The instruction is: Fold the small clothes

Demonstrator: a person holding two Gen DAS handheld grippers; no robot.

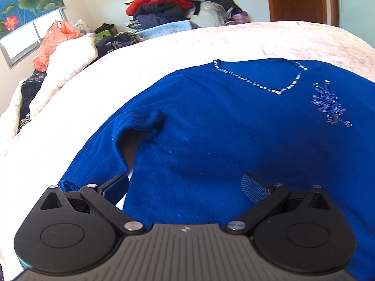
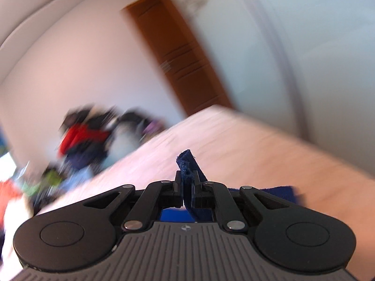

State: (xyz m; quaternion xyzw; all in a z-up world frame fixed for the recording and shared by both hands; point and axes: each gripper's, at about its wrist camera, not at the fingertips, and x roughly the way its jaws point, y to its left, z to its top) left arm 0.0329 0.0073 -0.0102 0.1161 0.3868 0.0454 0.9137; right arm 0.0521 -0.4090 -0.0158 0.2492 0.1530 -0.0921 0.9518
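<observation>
A blue sweater [image 1: 234,121] is lying spread on the bed [image 1: 164,53], just ahead of the left tongs [image 1: 185,187] — these are standing wide, their pads [image 1: 254,188] hovering over the cloth and gripping nothing. The right tongs [image 2: 187,187] are pinching narrow on a fold of the sweater [image 2: 189,164], a bit of the blue cloth sticking up between the pads. Beyond both tongs a pile of clothes [image 1: 164,4] is sitting — blurred in the right view.

free: bed [image 1: 211,44] beyond sweater [image 1: 234,128] | blocked: clothes pile [image 1: 164,4] behind
</observation>
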